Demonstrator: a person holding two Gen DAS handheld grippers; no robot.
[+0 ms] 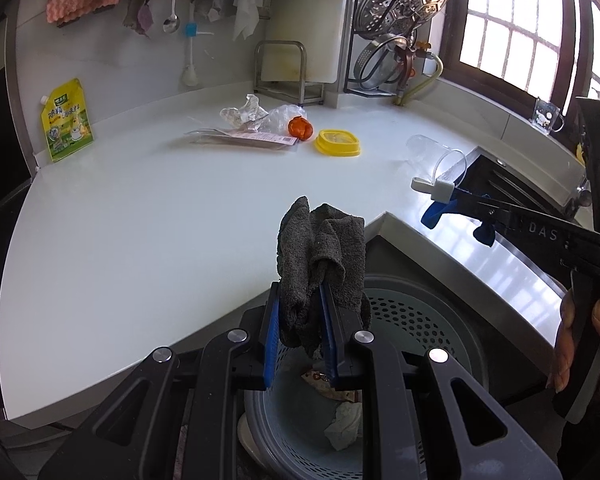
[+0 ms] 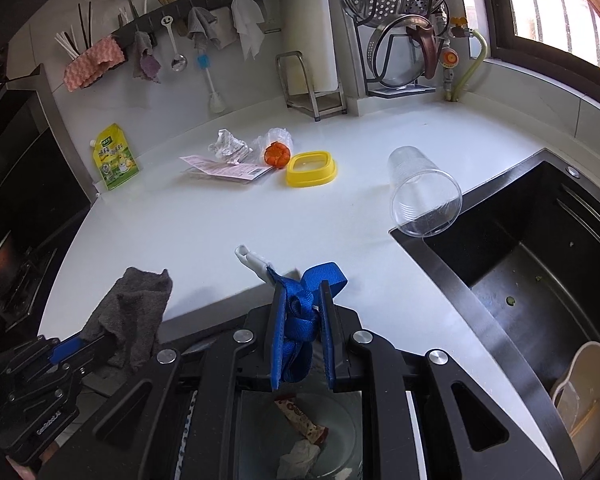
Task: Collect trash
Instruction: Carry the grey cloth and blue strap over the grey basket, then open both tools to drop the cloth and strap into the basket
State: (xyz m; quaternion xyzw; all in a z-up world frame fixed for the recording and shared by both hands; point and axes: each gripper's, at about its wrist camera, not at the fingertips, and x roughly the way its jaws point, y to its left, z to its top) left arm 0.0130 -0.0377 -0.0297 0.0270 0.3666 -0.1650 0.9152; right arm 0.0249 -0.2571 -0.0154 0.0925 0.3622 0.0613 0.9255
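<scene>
My left gripper is shut on a dark grey rag, held over the grey perforated trash bin below the counter edge; the rag also shows in the right wrist view. My right gripper is shut on a blue strap with a white clip, above the bin, which holds a wrapper and crumpled paper. On the white counter lie crumpled wrappers, a flat packet, an orange net ball, a yellow lid and a tipped clear plastic cup.
A black sink lies to the right with a beige container in it. A green-yellow pouch stands at the back left wall. Hanging cloths, a spoon and a brush line the wall. A dish rack stands in the back corner.
</scene>
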